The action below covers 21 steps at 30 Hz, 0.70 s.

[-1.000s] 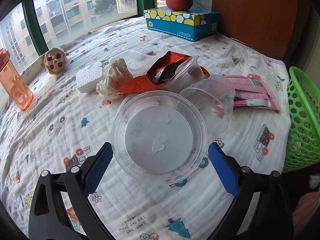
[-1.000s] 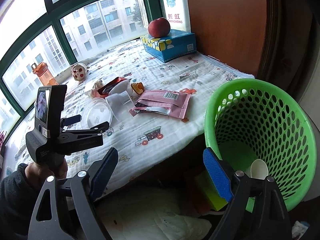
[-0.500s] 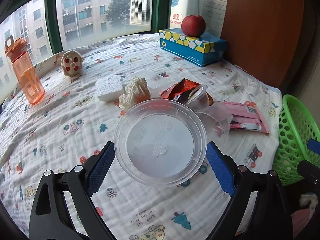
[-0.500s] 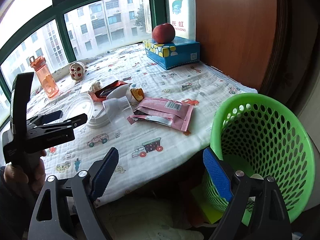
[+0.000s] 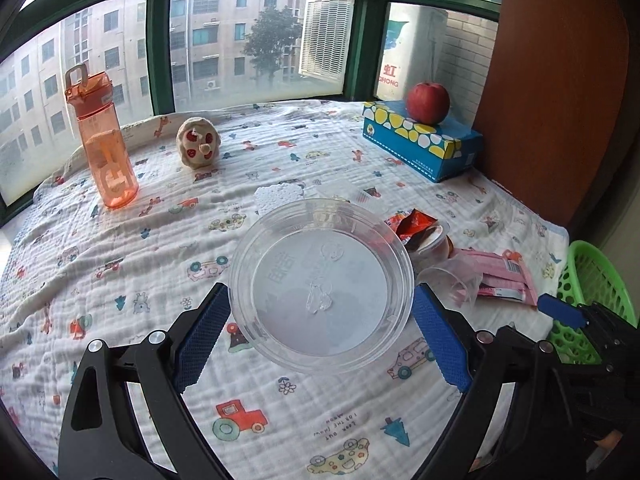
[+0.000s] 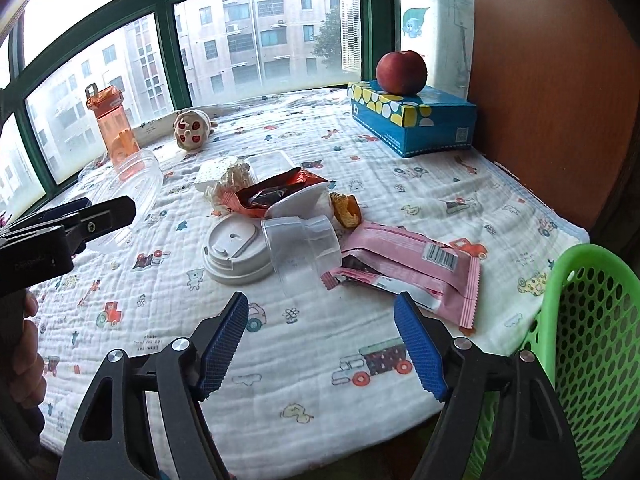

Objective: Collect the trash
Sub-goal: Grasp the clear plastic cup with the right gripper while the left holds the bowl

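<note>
My left gripper (image 5: 320,328) is shut on a clear plastic bowl (image 5: 320,284), held raised above the patterned cloth; it also shows in the right wrist view as the bowl (image 6: 128,196) at the left. My right gripper (image 6: 320,340) hovers over the cloth with its jaws closing and nothing between them. Just beyond it lie a tipped clear cup (image 6: 304,248), a white cup lid (image 6: 236,252) and a pink wrapper (image 6: 412,268). Farther back sit an orange wrapper (image 6: 276,192), a crumpled tissue (image 6: 232,178) and a bread piece (image 6: 346,208). A green basket (image 6: 592,340) stands off the cloth's right edge.
An orange bottle (image 5: 102,144) and a small toy (image 5: 198,148) stand near the window. A blue tissue box (image 6: 412,120) with an apple (image 6: 401,72) on it sits at the back right against a wooden panel (image 6: 552,100). A hand (image 6: 24,356) holds the left gripper.
The left gripper has risen with the bowl, away from the trash pile. The right gripper has swung from the basket over the cloth toward the cup and wrapper, its jaws narrower.
</note>
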Available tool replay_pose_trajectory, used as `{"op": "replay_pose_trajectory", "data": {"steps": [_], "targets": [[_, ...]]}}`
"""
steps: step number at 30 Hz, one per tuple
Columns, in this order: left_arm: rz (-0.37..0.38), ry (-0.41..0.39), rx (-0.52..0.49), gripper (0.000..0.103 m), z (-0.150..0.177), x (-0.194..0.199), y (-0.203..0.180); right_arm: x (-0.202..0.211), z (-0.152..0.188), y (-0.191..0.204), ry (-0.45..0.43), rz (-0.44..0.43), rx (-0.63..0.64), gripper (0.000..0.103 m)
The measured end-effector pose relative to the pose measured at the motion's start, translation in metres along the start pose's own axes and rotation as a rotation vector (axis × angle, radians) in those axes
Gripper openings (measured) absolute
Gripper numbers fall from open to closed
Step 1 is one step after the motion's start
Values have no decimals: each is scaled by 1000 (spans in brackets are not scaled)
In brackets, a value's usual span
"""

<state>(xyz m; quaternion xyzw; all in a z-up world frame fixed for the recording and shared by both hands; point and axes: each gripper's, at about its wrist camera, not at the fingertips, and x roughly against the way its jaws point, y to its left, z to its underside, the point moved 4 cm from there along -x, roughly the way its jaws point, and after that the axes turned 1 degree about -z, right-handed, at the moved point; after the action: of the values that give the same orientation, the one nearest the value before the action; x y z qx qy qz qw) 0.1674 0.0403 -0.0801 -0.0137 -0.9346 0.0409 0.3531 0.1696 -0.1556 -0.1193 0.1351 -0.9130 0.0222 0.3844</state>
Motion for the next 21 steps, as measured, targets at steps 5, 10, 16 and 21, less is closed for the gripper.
{"op": "replay_pose_trajectory", "data": {"steps": [5,10,16,21], "targets": [[-8,-8,28,89,-2,4,10,-22,-8,1,15,-14,4,69],[-14,-16,43,89,-3,8,17,-38,-15,-5,29,-29,-8,67],[-19,-16,56,89,-4,9,22,-56,-19,-14,56,-48,-27,64],[-21,-14,56,89,-3,8,23,-64,-20,-16,74,-72,-39,58]]}}
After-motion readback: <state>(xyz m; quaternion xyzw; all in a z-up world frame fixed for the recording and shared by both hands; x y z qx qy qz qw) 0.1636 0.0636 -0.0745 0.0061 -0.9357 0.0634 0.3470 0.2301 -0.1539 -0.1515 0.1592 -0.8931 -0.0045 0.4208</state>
